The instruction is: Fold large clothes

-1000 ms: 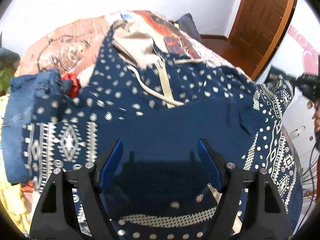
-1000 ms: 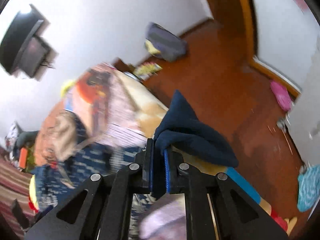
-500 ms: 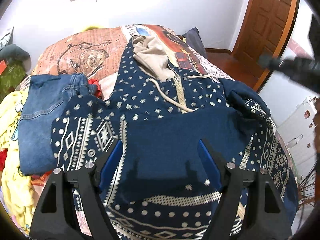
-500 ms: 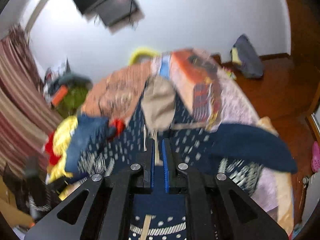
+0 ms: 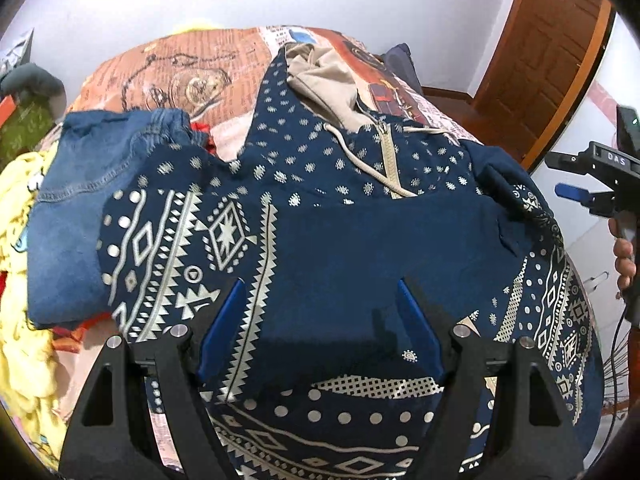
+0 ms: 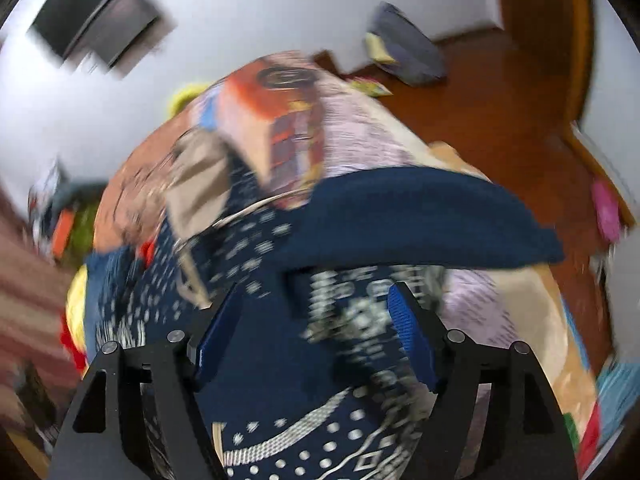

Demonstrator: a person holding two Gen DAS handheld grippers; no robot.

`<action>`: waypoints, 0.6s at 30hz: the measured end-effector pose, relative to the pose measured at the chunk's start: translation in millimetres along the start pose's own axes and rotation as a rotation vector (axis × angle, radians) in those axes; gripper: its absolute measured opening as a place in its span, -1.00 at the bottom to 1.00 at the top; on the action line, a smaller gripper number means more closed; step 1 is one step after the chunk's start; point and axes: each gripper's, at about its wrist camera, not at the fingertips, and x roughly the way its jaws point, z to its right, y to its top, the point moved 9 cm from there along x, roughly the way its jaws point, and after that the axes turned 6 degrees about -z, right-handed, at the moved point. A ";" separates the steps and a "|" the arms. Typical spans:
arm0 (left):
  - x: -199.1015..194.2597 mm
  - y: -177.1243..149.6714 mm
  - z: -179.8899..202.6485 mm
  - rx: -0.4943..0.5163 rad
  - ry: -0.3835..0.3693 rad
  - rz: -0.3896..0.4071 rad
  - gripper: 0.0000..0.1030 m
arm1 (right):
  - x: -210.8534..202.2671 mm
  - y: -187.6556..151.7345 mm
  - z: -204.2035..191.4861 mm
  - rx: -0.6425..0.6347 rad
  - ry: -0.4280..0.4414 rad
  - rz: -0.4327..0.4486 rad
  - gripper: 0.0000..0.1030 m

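Note:
A large navy hoodie (image 5: pixel 360 240) with white patterns, a beige hood and a zip lies spread on the bed, its plain navy inside turned over the middle. My left gripper (image 5: pixel 320 304) is open and empty just above its lower part. My right gripper (image 6: pixel 316 312) is open and empty over the hoodie's right side (image 6: pixel 280 360), where a plain navy sleeve (image 6: pixel 420 220) lies folded across. The right gripper also shows at the right edge of the left wrist view (image 5: pixel 592 192). The right wrist view is blurred.
Folded blue jeans (image 5: pixel 88 200) lie left of the hoodie, beside yellow cloth (image 5: pixel 20 280). The bed cover (image 5: pixel 192 72) is orange and printed. A wooden door (image 5: pixel 552 48) and wood floor (image 6: pixel 500 92) are at the right, with a grey bag (image 6: pixel 404 48) on the floor.
My right gripper carried the navy sleeve over the hoodie, opened and let it go. My left gripper stayed open and drew back a little.

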 end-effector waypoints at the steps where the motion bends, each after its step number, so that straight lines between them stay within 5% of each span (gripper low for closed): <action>1: 2.6 0.2 1.6 -0.002 -0.003 -0.004 0.47 | 3.3 3.9 15.1 0.061 0.011 -0.009 0.41; 6: 16.6 1.4 8.5 -0.003 -0.028 -0.026 0.48 | 27.7 6.8 71.9 0.290 0.066 -0.056 0.41; 13: 35.3 1.8 11.3 0.006 -0.025 -0.055 0.48 | 46.6 24.6 93.2 0.306 0.003 0.007 0.31; 18: 43.0 0.1 8.4 0.001 -0.018 -0.065 0.48 | 56.1 40.1 91.5 0.235 -0.082 0.047 -0.41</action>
